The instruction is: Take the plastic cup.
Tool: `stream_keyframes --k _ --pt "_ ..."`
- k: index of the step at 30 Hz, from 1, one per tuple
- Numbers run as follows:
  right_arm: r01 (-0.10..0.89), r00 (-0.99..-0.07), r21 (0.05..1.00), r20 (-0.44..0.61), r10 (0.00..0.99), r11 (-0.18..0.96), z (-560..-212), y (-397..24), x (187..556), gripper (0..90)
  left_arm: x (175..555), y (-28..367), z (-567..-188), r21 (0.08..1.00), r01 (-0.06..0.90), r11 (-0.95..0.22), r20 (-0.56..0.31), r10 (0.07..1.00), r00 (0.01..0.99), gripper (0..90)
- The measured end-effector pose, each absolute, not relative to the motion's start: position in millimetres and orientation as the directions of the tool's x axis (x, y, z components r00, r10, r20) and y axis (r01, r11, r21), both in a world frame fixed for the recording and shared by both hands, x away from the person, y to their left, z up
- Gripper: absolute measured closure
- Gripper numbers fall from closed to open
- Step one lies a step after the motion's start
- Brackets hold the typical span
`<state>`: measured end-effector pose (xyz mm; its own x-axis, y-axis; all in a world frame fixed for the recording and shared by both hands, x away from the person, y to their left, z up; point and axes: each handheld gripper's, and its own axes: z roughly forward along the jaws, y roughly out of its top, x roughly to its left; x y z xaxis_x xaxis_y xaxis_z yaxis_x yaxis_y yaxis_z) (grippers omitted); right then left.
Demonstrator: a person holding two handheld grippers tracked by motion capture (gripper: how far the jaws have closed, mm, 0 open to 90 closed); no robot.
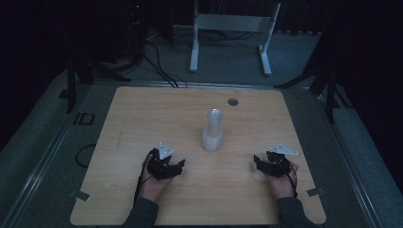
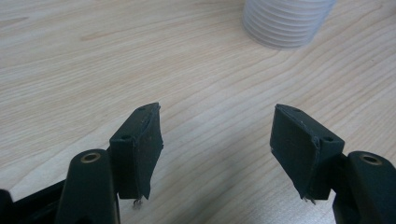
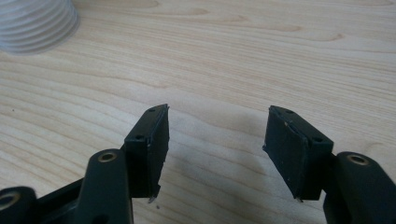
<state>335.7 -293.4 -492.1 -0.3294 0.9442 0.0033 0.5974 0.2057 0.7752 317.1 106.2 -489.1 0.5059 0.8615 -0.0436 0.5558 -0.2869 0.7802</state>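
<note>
High view: a stack of white plastic cups (image 1: 212,130) stands at the wooden table's (image 1: 142,114) centre. Left gripper (image 1: 167,167) rests at its 8 o'clock, right gripper (image 1: 270,164) at 4 o'clock, both with jaws spread apart, gripping nothing.

**Black grippers, grey sleeves**

The left gripper (image 1: 179,165) and right gripper (image 1: 258,160) are black, each topped by a pale grey three-cornered plate and trailing a dark cable. Their flat pads (image 2: 140,140) carry small screw holes; brass-coloured rivets sit behind. Both sleeves (image 1: 141,212) are dark grey.
</note>
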Motion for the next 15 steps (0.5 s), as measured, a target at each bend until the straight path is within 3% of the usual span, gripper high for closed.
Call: stream_keyframes --k 15 --pt "0.572 -0.359 0.793 0.012 0.933 0.209 -479.5 -286.7 328.9 41.1 316.5 101.0 -481.9 0.783 0.547 -0.295 -0.033 0.859 0.51 30.5"
